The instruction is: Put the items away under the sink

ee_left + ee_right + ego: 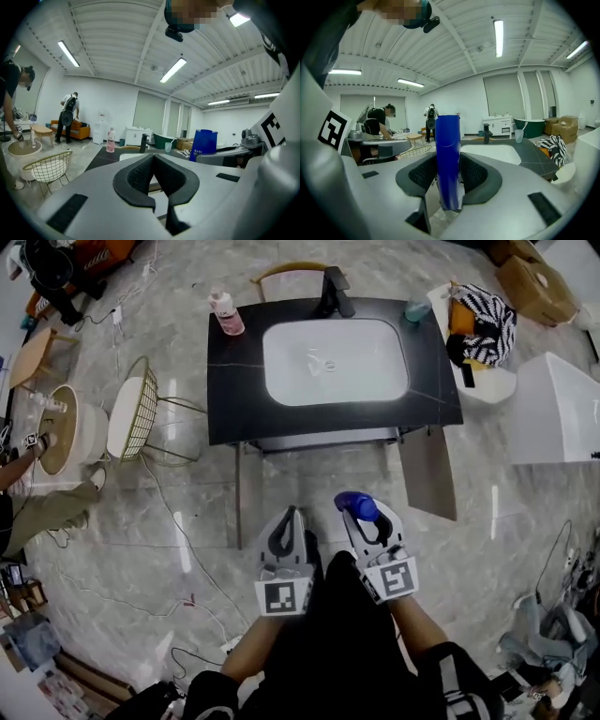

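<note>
Facing the black vanity tabletop [234, 381], the person stands a little back from it with both claws held out low in front. A white sink basin [366, 381] is set in the middle and looks empty. Below the tabletop two cabinet doors are swung out toward the person. The right door [428, 470] shows broad, the left door [238, 493] edge-on. From above, the tabletop hides the cabinet interior, so its contents cannot be told.

Right claw [367, 512]: pinching a blue bottle [356, 504] upright between the pads. The grip is on the lower body and the top stands clear above the jaws. The bottle is in the air in front of the open cabinet, not yet inside.
Left claw [286, 521]: pressed together, nothing in it.

Step in hand, as judged: bringing the blue bottle to the space under the sink.
- Go in low, between the two doors.
- Keep the bottle upright so its tall top clears the tabletop's front edge.
- Seat the base flat on the cabinet floor before spreading the jaws.
- The left claw is free to hold a door back if one swings.

On the tabletop, either side of the black faucet [335, 292]:
- Rear left corner: a pink bottle [226, 313].
- Rear right corner: a clear cup [417, 308] with a thin stick-like thing in it.

Both probably go below as well.
</note>
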`<state>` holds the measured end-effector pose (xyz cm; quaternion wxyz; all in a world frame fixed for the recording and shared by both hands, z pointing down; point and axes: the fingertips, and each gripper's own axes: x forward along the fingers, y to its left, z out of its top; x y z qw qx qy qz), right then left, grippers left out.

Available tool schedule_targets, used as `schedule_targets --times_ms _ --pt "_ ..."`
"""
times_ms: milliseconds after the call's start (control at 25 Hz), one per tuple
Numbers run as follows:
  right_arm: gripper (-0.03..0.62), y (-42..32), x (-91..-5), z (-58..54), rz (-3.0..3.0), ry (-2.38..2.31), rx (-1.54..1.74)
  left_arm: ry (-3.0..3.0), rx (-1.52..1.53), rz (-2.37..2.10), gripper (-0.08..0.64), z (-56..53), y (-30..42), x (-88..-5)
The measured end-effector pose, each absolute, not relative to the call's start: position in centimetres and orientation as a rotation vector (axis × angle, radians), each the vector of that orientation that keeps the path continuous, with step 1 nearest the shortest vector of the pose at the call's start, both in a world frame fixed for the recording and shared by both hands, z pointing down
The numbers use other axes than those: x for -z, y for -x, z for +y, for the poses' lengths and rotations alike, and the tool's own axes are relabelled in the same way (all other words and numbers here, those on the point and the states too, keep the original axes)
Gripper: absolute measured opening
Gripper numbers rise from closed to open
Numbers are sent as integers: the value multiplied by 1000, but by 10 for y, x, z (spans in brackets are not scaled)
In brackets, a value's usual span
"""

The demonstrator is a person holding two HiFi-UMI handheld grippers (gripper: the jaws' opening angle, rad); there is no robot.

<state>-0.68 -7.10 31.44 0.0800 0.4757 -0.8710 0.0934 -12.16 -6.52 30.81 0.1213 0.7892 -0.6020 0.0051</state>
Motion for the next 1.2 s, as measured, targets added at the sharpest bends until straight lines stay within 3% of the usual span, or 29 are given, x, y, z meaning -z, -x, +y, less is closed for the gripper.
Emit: schedule_targets --times_ms 600,1200 --pt "150 -17 -529 -98 -2572 -1466 -259 -2380 -29 -1686 15 -100 101 -518" --pt "149 -12 -699 -121 -2620 -1487 -124 -2471 67 -1765 15 -108 121 -667"
